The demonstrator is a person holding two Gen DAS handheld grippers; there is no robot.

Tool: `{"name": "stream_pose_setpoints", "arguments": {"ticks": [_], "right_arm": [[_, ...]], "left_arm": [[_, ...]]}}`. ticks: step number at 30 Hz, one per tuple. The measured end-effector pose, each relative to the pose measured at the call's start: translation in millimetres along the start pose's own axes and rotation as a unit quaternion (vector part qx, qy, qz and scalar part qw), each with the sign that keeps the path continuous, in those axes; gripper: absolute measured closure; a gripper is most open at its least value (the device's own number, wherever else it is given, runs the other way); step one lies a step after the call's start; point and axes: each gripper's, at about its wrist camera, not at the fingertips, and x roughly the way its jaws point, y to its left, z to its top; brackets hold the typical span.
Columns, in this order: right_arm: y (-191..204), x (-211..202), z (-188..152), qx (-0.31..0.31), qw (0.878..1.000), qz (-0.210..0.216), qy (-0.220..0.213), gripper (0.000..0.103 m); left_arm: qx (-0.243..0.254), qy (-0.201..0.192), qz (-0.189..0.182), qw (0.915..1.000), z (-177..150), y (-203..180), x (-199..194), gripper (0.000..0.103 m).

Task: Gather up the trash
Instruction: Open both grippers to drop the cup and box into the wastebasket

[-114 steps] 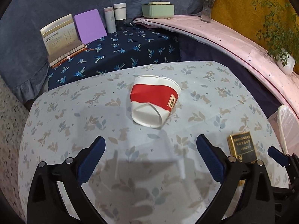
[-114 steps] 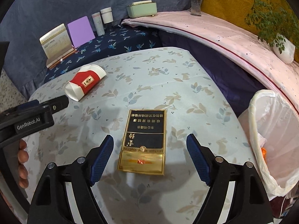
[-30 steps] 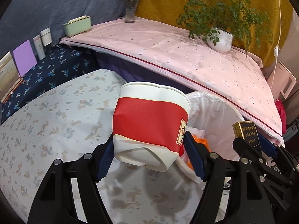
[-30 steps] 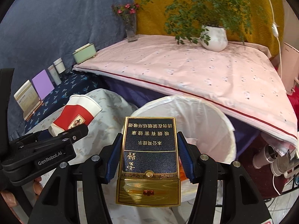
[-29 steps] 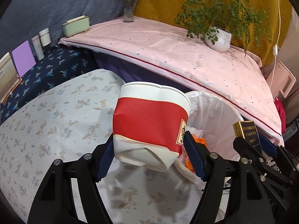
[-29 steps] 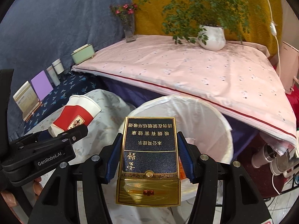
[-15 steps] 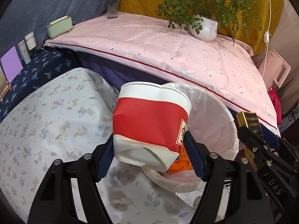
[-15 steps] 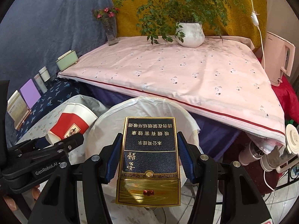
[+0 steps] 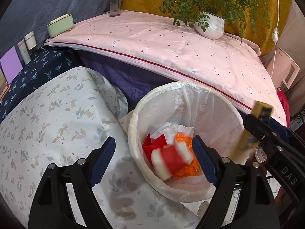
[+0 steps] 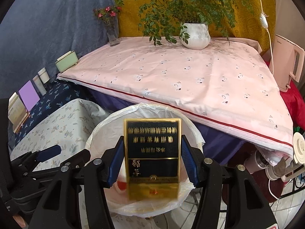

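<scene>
My left gripper (image 9: 153, 159): jaws wide and just opened further, nothing between the pads; they hang over the bin's near rim.
My right gripper (image 10: 151, 159): jaws part-way closed, both blue pads pressed on the long edges of the cigarette box (image 10: 152, 156), held over the bin's mouth.
Paper cup (image 9: 170, 160): out of my left jaws, inside the bin, motion-blurred, tilted on top of the other rubbish.
Cup's look: white with a broad red band, dented.
Cigarette box's look: flat, dark face with gold lettering and gold border, a shiny gold strip at the near end; slightly blurred.
Trash bin (image 9: 133, 122): round, lined with a thin white plastic bag, standing beside the table edge.
Bin's contents: the cup, a crumpled orange wrapper (image 9: 187, 168), a red folded piece (image 9: 153, 144) and white tissue (image 9: 171, 128).
Table (image 9: 57, 118): cloth with a pale leaf print, touching the bin liner.
</scene>
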Motion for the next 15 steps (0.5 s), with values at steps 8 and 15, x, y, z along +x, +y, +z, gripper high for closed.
{"name": "stream_pose_setpoints", "arguments": {"ticks": [8,15], "right_arm": [[13.6,14.5,1.8,-0.010,1.000,0.006,0.008,0.048],[18.6,16.1,1.2,-0.014,1.000,0.010,0.011,0.047]], "left_arm": [[-0.011,-0.002,0.015,0.9998,0.6,14.5,2.1,0.021],[-0.013,-0.007,0.019,0.9997,1.0,17.3,-1.0,0.021]]}}
